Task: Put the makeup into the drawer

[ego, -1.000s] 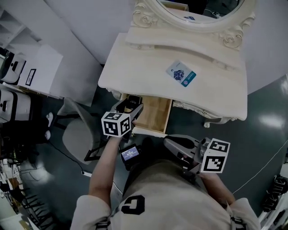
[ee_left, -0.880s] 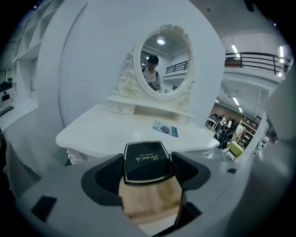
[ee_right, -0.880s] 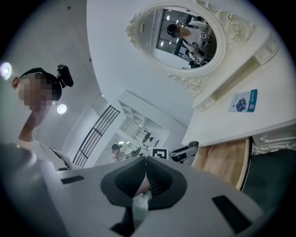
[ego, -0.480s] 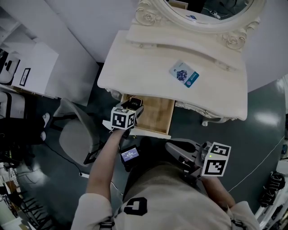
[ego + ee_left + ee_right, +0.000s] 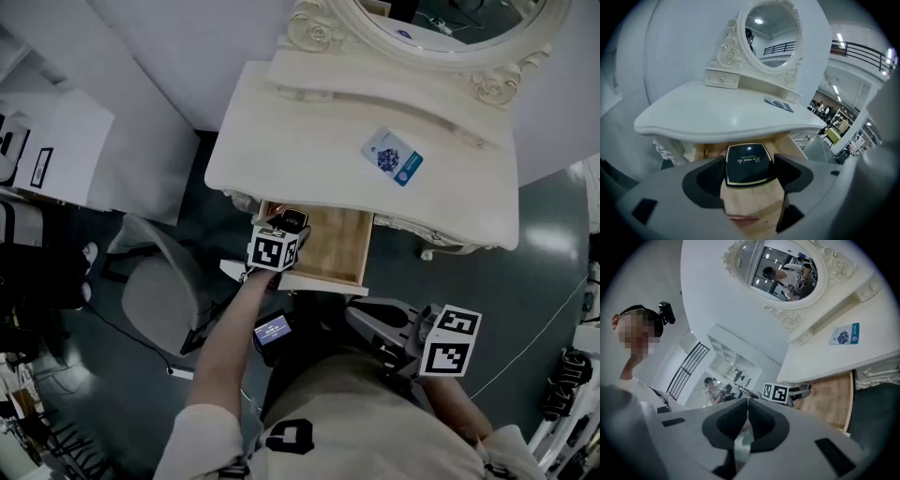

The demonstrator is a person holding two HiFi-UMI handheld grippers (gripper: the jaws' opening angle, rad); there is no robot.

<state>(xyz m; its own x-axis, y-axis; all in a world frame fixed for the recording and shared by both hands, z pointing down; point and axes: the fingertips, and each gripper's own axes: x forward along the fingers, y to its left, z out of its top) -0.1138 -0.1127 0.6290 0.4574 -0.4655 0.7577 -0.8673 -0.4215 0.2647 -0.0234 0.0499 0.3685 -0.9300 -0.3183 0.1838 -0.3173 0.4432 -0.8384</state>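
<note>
White dressing table [image 5: 281, 141], drawer [image 5: 342, 246] open at 6 o'clock. Left gripper [image 5: 750, 169]: clamped on black makeup compact [image 5: 746, 159] over drawer. Right gripper [image 5: 747, 418]: jaws together, empty.

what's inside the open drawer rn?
The visible part of the drawer is bare wood, with nothing lying on it. The left gripper holds a black compact over its left side. The rear, under the tabletop, is covered.

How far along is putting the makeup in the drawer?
Done: the drawer is open. In hand: the left hand-held gripper holds a black compact over it. Left: lower and release it. The right hand-held gripper is shut, empty; a blue packet lies on the tabletop.
</note>
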